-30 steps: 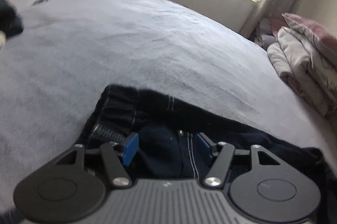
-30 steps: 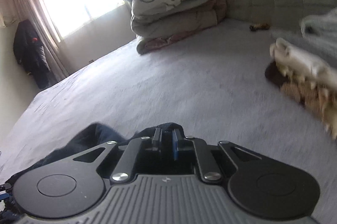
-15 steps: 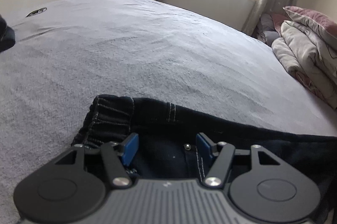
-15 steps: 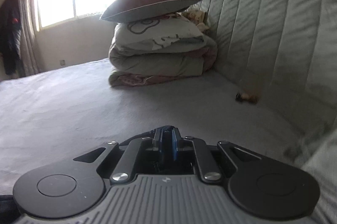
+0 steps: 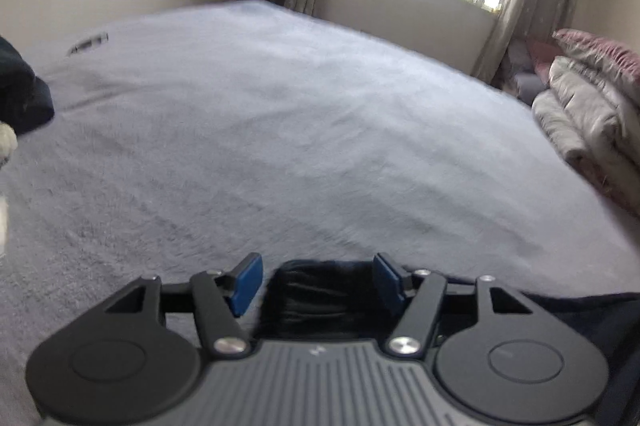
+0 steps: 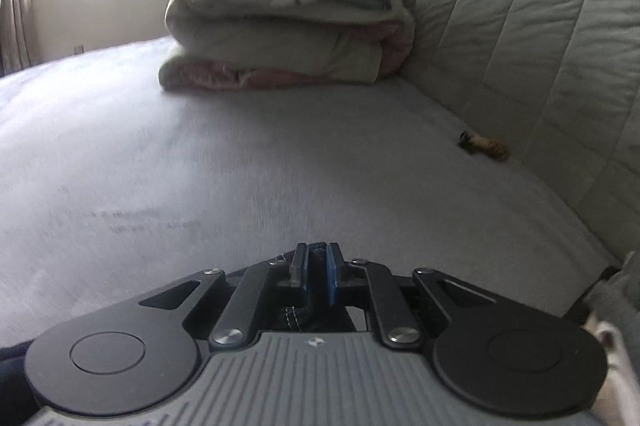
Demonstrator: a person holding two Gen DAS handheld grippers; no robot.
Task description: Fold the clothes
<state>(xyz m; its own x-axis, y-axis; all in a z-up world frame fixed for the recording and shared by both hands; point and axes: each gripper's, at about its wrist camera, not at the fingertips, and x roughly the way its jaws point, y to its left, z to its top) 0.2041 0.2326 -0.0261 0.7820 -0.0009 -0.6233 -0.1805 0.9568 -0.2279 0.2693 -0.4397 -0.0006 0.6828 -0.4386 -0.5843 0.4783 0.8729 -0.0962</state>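
Note:
Dark blue jeans [image 5: 320,300] lie on the grey bed cover [image 5: 280,113]. In the left wrist view a bunched dark part of them sits between the blue pads [image 5: 248,282] of my left gripper [image 5: 319,282], which stands open; the pads are apart from the cloth. More of the jeans trails off to the lower right. In the right wrist view my right gripper [image 6: 318,272] is shut, and a fold of the jeans [image 6: 298,318] with white stitching shows just behind its closed pads. Both pictures are somewhat blurred.
A stack of folded bedding and pillows [image 6: 280,25] stands against the quilted headboard [image 6: 520,5], and the same bedding [image 5: 592,113] shows at the right. A small brown object [image 6: 484,145] lies by the headboard. A dark garment [image 5: 20,97] lies at the left edge, light clothes [image 6: 616,306] at the right.
Less of the jeans shows ahead of my left gripper; only a bunched part remains between its pads. The right gripper, still shut, has swung and moved towards the bedding stack and headboard.

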